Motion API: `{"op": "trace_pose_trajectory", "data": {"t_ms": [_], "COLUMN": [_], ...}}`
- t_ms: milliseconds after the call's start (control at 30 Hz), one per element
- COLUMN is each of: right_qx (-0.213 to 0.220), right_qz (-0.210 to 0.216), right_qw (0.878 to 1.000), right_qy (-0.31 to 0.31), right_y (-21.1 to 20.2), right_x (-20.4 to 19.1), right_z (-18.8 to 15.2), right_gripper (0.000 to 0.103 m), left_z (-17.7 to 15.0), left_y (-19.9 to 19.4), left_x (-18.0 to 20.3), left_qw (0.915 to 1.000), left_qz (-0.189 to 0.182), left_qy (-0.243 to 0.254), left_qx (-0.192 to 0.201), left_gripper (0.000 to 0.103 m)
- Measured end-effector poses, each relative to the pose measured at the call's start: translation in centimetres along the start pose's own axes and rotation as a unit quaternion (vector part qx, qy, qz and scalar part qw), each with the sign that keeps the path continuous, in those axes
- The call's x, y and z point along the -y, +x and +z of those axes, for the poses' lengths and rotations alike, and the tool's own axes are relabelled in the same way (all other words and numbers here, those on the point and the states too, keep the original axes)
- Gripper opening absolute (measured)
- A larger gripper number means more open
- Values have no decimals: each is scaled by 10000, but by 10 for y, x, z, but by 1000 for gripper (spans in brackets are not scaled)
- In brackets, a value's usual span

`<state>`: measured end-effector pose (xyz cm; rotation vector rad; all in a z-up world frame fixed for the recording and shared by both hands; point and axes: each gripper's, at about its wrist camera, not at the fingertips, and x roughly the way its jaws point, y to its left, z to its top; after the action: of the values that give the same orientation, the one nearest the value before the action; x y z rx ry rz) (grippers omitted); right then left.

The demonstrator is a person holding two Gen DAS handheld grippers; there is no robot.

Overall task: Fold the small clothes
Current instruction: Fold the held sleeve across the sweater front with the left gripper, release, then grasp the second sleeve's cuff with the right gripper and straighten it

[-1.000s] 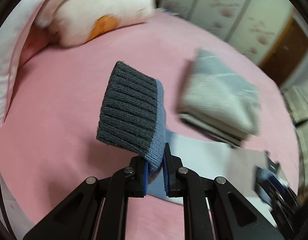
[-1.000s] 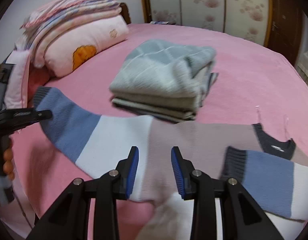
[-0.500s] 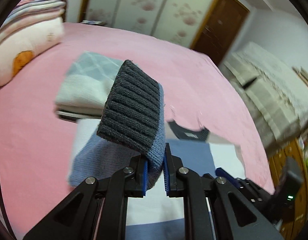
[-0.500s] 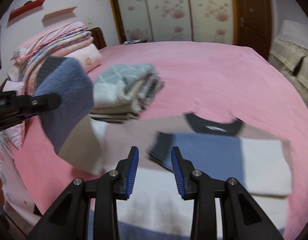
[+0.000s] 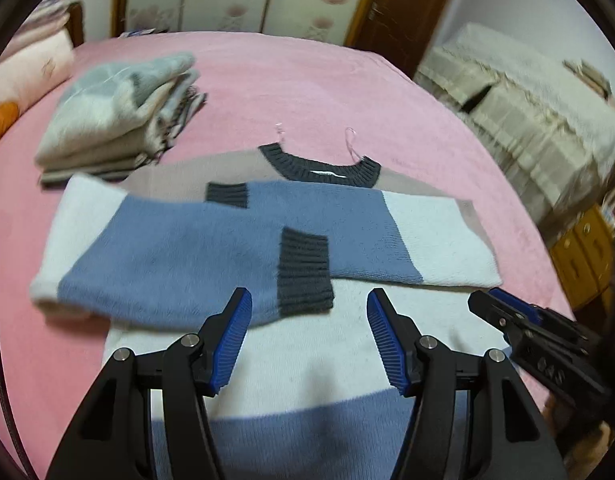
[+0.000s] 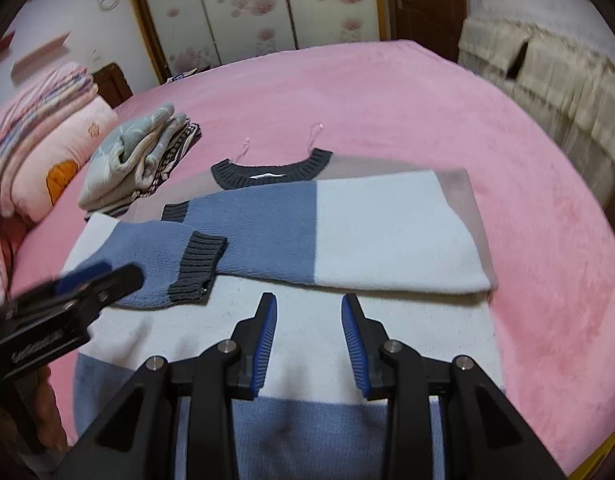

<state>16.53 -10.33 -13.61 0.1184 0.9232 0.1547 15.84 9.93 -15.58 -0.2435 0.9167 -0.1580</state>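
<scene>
Sweater [image 5: 307, 344] on pink bed [image 5: 307, 80], 2 sleeves crossed

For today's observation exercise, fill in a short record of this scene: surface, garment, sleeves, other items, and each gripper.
surface: pink bed cover
garment: colour-block sweater, flat, dark collar away from the cameras
sleeves: both folded across the body; left sleeve cuff lies on top
other items: stack of folded clothes beside the sweater; pillow beyond it
left gripper: jaws opening, nothing between them
right gripper: open, empty, over the sweater
</scene>
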Motion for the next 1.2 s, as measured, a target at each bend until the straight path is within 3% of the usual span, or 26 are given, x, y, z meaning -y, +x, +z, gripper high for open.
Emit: {"op": "trace_pose_trajectory", "data": {"t_ms": [233,467,833,1033,1100,1133,1200], "right_qx": [-183,-563,-1232,-1233,-1167,-1068,-824], "right_qz": [573,1128,1671,1703,1485,1440,1467], "right_qw": [9982,9920,9772,9773,9820,9836,9847], "right_qy": [-78,-55,431,263,-24,-191,-460], "right_y": [13,45,113,127,124,119,102], "right_x": [-15,-40,-59,-76,-85,-90,-99], "right_z": [-1,1,9,14,15,16,20], "right_gripper": [34,34,34,33,21,10,7], "left_z": [-34,-62,-63,-52,-49,-48,-47], "left_y": [-32,-33,-8,6,11,13,16], "left_x": [-63,-142,-191,-197,-197,-196,-194], "left_qw": [9930,9777,9650,9616,9597,9588,9582], "left_qz": [750,1321,1102,913,877,858,844], "left_qy": [-734,-1585,-2352,-2552,-2635,-2673,-2699], "left_qx": [538,395,375,424,425,427,439], "left_gripper": [67,67,67,68,69,69,70]}}
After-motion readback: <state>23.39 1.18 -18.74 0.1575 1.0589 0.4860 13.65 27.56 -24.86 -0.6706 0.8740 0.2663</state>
